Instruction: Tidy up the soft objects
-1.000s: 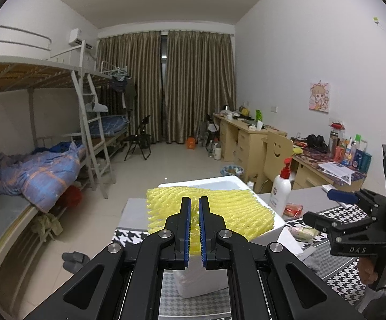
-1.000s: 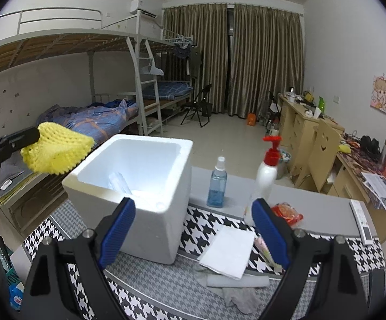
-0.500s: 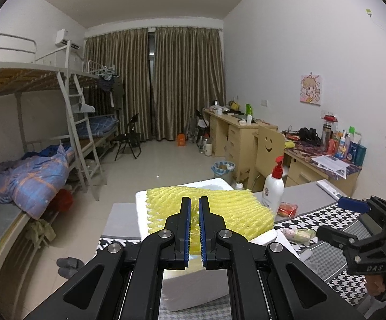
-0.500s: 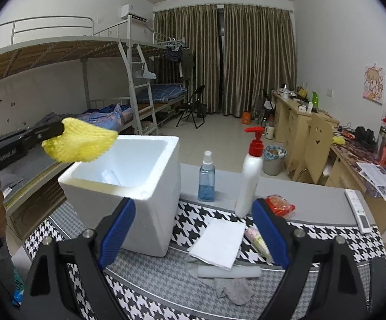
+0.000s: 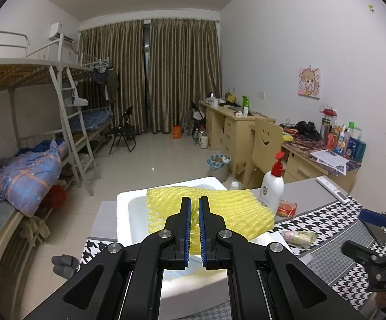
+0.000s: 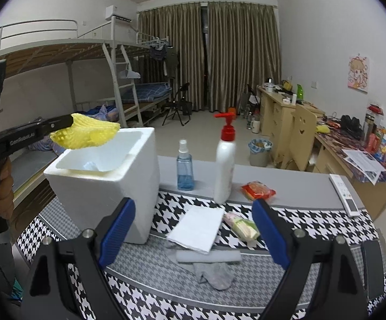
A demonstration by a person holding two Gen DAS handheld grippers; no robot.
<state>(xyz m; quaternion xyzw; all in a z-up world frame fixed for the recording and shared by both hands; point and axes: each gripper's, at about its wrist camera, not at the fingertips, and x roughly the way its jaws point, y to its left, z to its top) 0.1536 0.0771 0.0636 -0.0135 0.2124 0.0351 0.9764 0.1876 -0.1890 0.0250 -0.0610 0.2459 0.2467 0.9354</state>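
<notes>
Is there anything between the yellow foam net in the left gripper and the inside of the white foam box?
Nothing visible. The left gripper holds the yellow foam net right above the open top of the white foam box. The box has no lid on; only a small pale item lies inside at the bottom, leaving the opening clear.

One foam box (image 6: pixel 107 186); two bottles (image 6: pixel 184 170); one yellow foam net (image 6: pixel 86 134); one grey sock (image 6: pixel 214 273).
</notes>
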